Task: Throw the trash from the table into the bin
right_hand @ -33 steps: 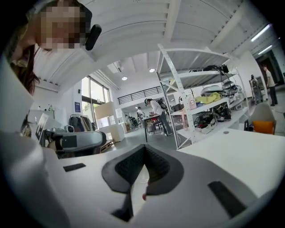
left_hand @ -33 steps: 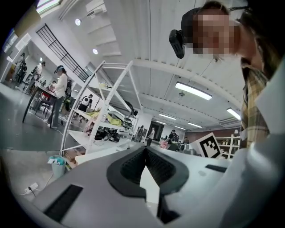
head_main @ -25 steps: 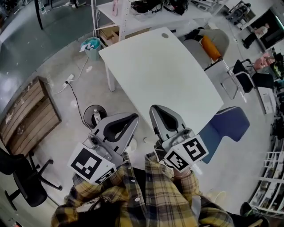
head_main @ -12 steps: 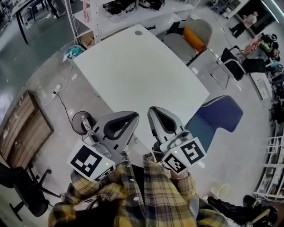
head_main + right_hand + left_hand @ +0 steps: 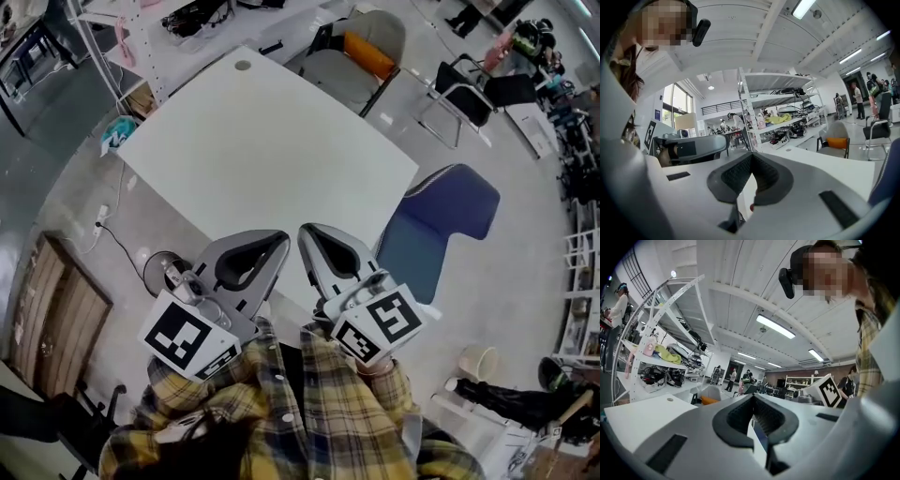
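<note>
The bin [image 5: 152, 268], a round dark one, stands on the floor at the lower left of the frame. It is just off the white tabletop's [image 5: 272, 141] near corner and partly behind the left hand-held gripper [image 5: 279, 240]. Something pale lies inside it, too small to name. That gripper's jaws are pressed together with nothing between them, and so are those of the right hand-held gripper [image 5: 306, 232] just beside it. A small teal basket [image 5: 117, 131] sits on the floor at the upper left, its contents unclear. A pale bucket [image 5: 478, 361] stands at the lower right, below a blue chair [image 5: 441, 220].
</note>
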Available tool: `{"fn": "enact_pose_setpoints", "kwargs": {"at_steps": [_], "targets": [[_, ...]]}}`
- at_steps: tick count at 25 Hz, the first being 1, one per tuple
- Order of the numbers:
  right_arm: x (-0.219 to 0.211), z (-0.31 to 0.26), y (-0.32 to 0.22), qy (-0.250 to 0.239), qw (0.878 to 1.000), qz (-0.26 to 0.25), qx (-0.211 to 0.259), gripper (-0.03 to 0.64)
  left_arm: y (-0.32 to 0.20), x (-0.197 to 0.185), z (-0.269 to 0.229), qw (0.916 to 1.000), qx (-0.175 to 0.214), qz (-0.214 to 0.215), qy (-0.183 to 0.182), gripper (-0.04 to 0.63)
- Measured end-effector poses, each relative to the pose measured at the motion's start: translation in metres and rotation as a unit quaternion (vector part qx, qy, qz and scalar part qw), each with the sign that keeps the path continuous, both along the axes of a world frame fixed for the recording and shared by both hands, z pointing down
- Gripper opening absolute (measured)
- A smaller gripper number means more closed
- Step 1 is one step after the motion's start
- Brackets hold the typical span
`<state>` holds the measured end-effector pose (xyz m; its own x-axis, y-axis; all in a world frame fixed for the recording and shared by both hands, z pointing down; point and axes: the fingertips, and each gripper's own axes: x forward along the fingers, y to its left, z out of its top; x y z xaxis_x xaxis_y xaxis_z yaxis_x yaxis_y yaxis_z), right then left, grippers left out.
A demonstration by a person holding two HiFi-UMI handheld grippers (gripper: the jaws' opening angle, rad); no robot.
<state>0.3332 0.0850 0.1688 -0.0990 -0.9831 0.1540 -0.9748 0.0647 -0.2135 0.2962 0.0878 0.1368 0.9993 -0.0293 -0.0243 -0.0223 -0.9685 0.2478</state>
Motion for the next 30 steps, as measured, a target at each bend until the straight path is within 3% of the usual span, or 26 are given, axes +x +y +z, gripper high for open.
{"fn": "enact_pose_setpoints", "kwargs": {"at_steps": [16,30], "targets": [[0.027,0.003,0.015,0.001,0.997,0.073,-0.019,-0.002,0.011,0.023,0.001,0.9971,-0.007,0.076,-0.006,0.009],[0.025,0.013,0.011,-0.005,0.995,0.094,-0.035,-0.002,0.000,0.021,0.008,0.9954,-0.020,0.093,-0.010,0.009]]}}
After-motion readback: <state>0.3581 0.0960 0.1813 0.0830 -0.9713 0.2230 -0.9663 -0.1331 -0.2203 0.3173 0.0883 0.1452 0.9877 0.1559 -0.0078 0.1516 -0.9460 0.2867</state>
